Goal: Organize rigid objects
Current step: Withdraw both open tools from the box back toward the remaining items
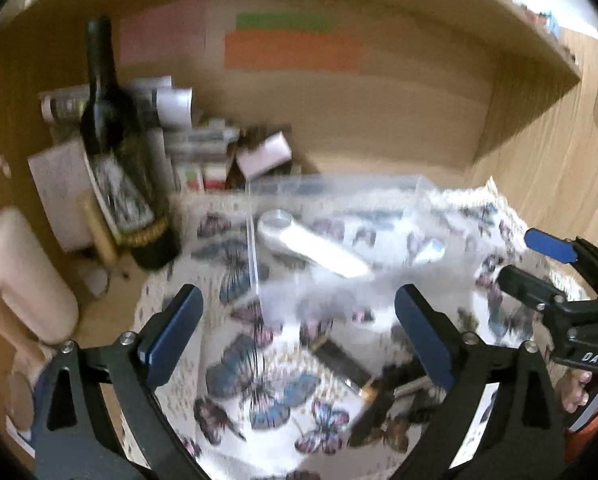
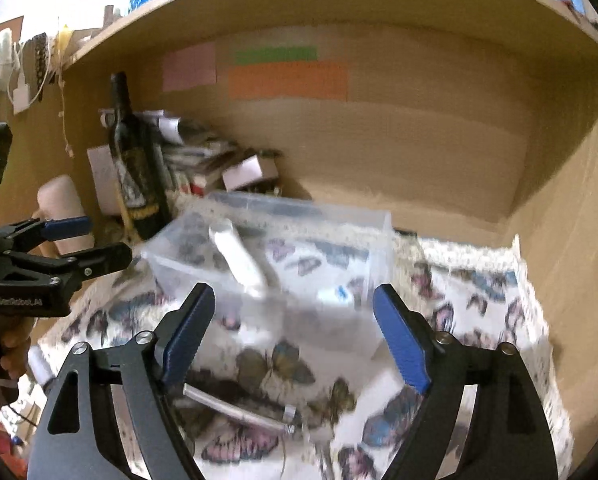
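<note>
A clear plastic box [image 1: 339, 200] [image 2: 283, 248] stands on a butterfly-print cloth [image 1: 259, 384] [image 2: 479, 300]. A white, flat handheld device [image 1: 311, 244] [image 2: 239, 256] lies inside it, with a small white and blue item [image 1: 431, 250] [image 2: 339, 294]. On the cloth in front lie a black and gold stick [image 1: 343, 362] and a silver metal tool [image 2: 239, 410]. My left gripper [image 1: 299, 332] is open and empty above the cloth. My right gripper [image 2: 295, 340] is open and empty, just before the box. Both views are blurred.
A dark wine bottle [image 1: 119, 152] [image 2: 135, 160] stands at the left. Behind it are stacked boxes and papers [image 1: 203, 148]. A pale pink mug [image 1: 23, 276] sits far left. Wooden desk walls [image 2: 439, 140] close the back and right.
</note>
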Available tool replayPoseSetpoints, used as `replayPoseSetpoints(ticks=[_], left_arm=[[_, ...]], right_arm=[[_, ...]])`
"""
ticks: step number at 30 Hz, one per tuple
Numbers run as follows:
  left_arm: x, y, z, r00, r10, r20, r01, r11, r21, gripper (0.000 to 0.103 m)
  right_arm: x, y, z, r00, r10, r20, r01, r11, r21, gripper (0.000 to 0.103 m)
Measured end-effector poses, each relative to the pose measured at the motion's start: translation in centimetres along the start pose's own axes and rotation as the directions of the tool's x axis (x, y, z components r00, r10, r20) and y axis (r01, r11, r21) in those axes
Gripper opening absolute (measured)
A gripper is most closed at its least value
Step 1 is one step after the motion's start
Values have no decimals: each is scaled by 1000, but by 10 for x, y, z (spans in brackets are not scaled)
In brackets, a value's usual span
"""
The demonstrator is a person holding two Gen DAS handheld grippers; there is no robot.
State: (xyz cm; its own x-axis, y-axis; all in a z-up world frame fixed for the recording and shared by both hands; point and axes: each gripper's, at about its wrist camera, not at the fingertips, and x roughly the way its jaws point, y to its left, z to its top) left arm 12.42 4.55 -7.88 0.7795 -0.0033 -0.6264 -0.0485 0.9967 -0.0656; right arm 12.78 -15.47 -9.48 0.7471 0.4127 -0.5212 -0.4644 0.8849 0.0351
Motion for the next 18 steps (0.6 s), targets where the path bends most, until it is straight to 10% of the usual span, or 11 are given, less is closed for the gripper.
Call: replayPoseSetpoints(ticks=[18], left_arm=[[27,9,-76,973,-54,-226,36,996,-84,98]], right_arm=[[21,26,-65,969,160,-189,-146,986,85,77]])
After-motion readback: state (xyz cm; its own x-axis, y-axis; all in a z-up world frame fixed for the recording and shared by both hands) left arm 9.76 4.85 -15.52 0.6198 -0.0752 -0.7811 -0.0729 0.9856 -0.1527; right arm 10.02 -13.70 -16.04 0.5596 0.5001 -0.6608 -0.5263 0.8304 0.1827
